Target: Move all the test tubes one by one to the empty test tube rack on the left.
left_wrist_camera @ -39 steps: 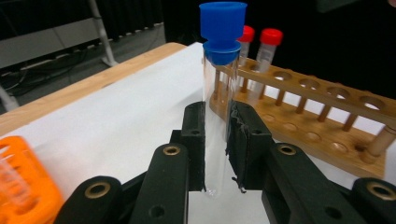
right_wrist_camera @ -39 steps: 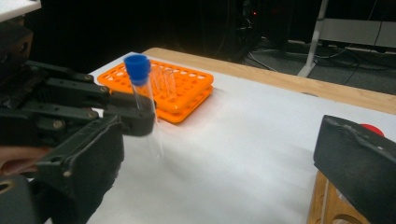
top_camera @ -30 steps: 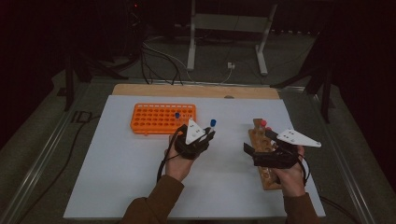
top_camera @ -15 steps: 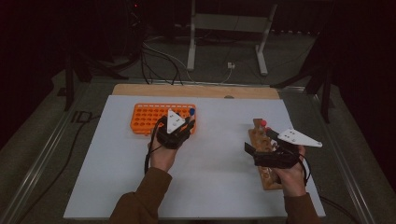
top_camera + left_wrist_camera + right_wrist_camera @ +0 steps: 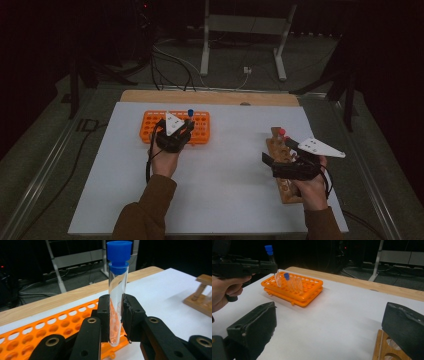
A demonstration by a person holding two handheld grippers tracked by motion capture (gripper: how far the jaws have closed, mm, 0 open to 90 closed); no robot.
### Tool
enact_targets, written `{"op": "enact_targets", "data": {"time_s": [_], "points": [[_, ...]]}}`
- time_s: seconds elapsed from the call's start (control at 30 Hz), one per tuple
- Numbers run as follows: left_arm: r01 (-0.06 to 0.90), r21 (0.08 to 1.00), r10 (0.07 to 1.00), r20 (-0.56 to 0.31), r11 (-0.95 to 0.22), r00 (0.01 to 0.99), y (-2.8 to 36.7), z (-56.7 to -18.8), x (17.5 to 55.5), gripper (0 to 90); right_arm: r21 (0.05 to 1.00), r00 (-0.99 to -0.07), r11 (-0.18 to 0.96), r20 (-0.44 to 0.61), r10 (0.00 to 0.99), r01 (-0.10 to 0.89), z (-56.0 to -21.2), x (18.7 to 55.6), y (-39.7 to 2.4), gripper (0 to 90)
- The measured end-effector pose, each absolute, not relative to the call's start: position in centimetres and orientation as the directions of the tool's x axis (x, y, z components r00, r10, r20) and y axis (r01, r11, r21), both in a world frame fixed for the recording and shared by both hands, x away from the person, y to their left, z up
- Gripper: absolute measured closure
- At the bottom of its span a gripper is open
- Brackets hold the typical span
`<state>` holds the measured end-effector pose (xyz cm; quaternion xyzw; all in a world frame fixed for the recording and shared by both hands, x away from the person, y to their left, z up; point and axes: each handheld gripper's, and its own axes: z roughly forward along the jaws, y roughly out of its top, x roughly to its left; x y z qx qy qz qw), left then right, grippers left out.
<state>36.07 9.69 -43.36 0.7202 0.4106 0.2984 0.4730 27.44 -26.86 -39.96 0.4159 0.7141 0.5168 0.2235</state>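
Left gripper (image 5: 116,322), jaws tight on tube (image 5: 117,297), now moved left over orange rack (image 5: 200,131); right gripper (image 5: 332,330) wide, still; drop next

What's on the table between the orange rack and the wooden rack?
Nothing. In the high view, the stretch of white table between the orange rack and the wooden rack is bare. The right gripper view shows the same.
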Motion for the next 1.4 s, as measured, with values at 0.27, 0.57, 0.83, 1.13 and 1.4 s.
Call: {"op": "enact_targets", "data": {"time_s": [0.27,0.57,0.83,1.13,1.4], "points": [[0.323,0.925,0.897,0.038,-0.198,0.440,10.3,-44.2,37.1,77.6,0.924,-0.556,0.118,0.113,0.824,0.363,-40.0,27.5,-26.9,0.0],[0.352,0.921,0.923,0.021,-0.168,0.385,10.7,-45.3,38.5,77.6,0.925,-0.560,0.120,0.112,0.821,0.360,-40.0,27.5,-26.8,0.0],[0.374,0.912,0.932,0.022,-0.167,0.363,10.5,-46.1,39.2,77.7,0.924,-0.562,0.123,0.111,0.819,0.362,-40.1,27.4,-26.7,0.0],[0.414,0.894,0.931,0.009,-0.171,0.365,10.4,-47.5,39.4,77.7,0.924,-0.563,0.121,0.113,0.819,0.361,-40.1,27.4,-26.7,0.0],[0.464,0.862,0.927,0.019,-0.205,0.375,10.3,-48.8,39.4,78.0,0.923,-0.563,0.118,0.118,0.818,0.365,-40.1,27.4,-26.7,0.0]]}}
